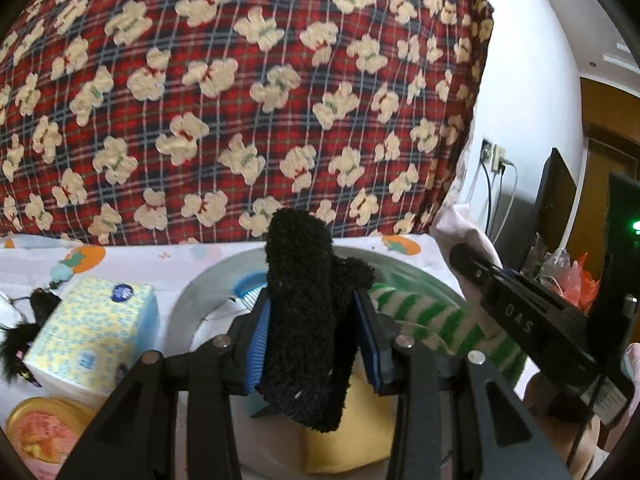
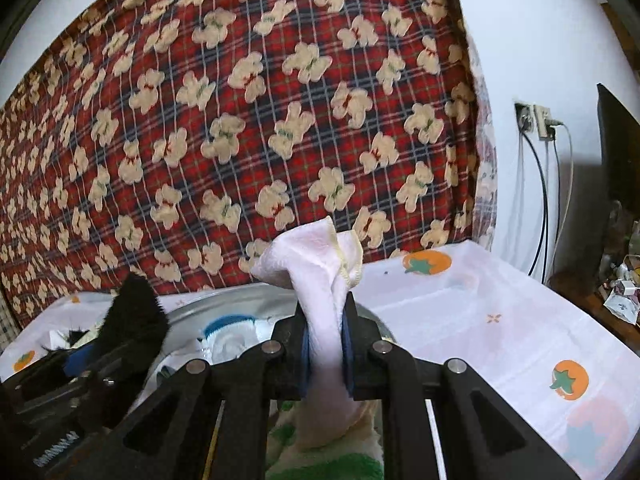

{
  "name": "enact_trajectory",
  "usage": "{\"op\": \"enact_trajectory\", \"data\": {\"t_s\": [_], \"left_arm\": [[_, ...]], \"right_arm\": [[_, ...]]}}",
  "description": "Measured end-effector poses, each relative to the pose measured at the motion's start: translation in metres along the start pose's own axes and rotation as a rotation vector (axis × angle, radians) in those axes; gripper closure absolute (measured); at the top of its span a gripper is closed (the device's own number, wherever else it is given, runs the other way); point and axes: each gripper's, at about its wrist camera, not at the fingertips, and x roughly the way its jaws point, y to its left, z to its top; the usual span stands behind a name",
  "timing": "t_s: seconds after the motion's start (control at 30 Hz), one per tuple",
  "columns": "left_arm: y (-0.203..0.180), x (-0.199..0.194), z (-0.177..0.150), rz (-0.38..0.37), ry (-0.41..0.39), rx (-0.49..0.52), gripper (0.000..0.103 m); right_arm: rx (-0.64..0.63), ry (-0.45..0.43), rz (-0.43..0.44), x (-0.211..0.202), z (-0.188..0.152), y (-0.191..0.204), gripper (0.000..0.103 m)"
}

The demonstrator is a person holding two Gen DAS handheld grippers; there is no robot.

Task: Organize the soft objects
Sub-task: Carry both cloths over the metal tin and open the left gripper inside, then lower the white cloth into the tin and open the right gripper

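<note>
My left gripper (image 1: 310, 328) is shut on a fuzzy black cloth (image 1: 306, 320) and holds it above a round metal basin (image 1: 200, 292). In the basin lie a green-and-white striped cloth (image 1: 452, 328), a yellow cloth (image 1: 344, 448) and a blue-and-white item (image 1: 248, 284). My right gripper (image 2: 326, 344) is shut on a pale pink cloth (image 2: 320, 276) with a yellowish hem, held over the basin's right side (image 2: 224, 300). The right gripper (image 1: 520, 320) with its pink cloth (image 1: 460, 228) shows at the right of the left wrist view. The left gripper's black cloth (image 2: 132, 312) shows at the left of the right wrist view.
A white tablecloth (image 2: 500, 320) with orange fruit prints covers the table. A tissue pack (image 1: 92, 332), a black furry item (image 1: 16, 344) and a round orange tin (image 1: 40, 432) lie left of the basin. A red plaid bear-print blanket (image 1: 240, 100) hangs behind. Cables and a dark screen (image 2: 616, 152) stand at the right.
</note>
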Motion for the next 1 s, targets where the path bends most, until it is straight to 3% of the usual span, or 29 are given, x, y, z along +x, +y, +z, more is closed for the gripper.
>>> {"op": "enact_trajectory", "data": {"t_s": [0.37,0.4,0.43,0.47,0.53,0.57,0.6,0.63,0.67,0.77,1.0], "left_arm": [[0.003,0.015,-0.007,0.033,0.048,0.004,0.064],[0.003,0.015,-0.007,0.034,0.049,0.006,0.057],[0.003,0.016,-0.006,0.033,0.053,0.007,0.05],[0.003,0.018,-0.007,0.031,0.062,0.008,0.036],[0.003,0.017,-0.006,0.044,0.046,0.003,0.028],[0.004,0.013,-0.006,0.074,0.028,-0.003,0.017],[0.006,0.01,-0.006,0.087,0.014,-0.013,0.002],[0.009,0.007,-0.007,0.095,0.0,-0.028,0.001],[0.012,0.005,-0.007,0.108,-0.008,-0.041,0.0],[0.014,-0.002,-0.007,0.125,-0.038,-0.047,0.0],[-0.005,-0.009,-0.01,0.133,-0.07,0.064,0.0]], "right_arm": [[-0.02,0.07,0.035,0.014,-0.01,0.009,0.088],[-0.019,0.077,0.055,0.015,-0.011,0.01,0.086],[-0.018,0.094,0.076,0.018,-0.011,0.011,0.082],[-0.017,0.109,0.088,0.02,-0.012,0.013,0.08],[-0.021,0.116,0.076,0.02,-0.013,0.015,0.057],[-0.017,0.108,0.061,0.018,-0.013,0.014,0.05],[0.002,0.078,0.035,0.013,-0.011,0.01,0.034],[0.023,0.052,0.024,0.008,-0.01,0.006,0.019],[0.055,0.015,0.022,0.002,-0.008,0.001,0.014],[0.126,-0.072,0.038,-0.014,-0.005,-0.01,0.01],[0.126,-0.06,0.013,-0.012,-0.004,-0.008,0.01]]}}
